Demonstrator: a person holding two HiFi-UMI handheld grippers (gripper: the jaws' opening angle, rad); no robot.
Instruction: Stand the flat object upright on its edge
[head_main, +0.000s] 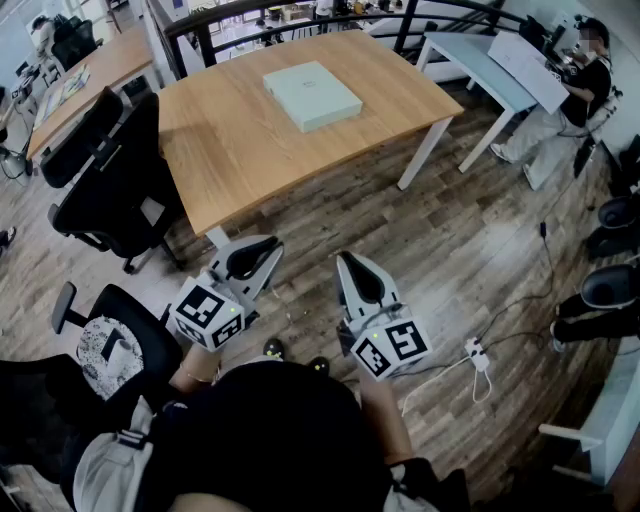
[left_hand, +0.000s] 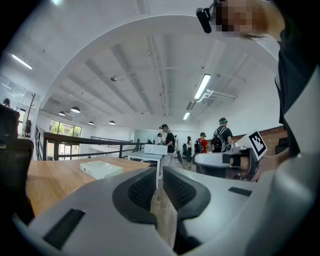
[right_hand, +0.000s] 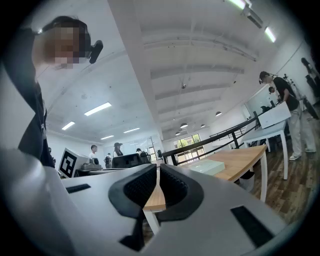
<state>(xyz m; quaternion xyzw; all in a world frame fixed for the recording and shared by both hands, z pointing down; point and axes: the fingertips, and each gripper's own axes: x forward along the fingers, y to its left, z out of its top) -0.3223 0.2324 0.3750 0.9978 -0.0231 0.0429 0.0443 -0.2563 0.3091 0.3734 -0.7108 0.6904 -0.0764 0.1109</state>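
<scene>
Left gripper (head_main: 270, 248) and right gripper (head_main: 345, 262), grey hand-held two-jaw tools, are both closed on nothing, held level over the dark plank floor (head_main: 460, 240).
The flat pale green square box (head_main: 312, 95) lies flat near the middle of the light wooden table (head_main: 220, 150), well apart from both grippers; the task looks unstarted. A good approach would probably be to step closer, open the jaws, pinch one edge of the box with one gripper, brace the opposite edge with the other so it cannot slide, then tip it slowly and release only once it balances.
</scene>
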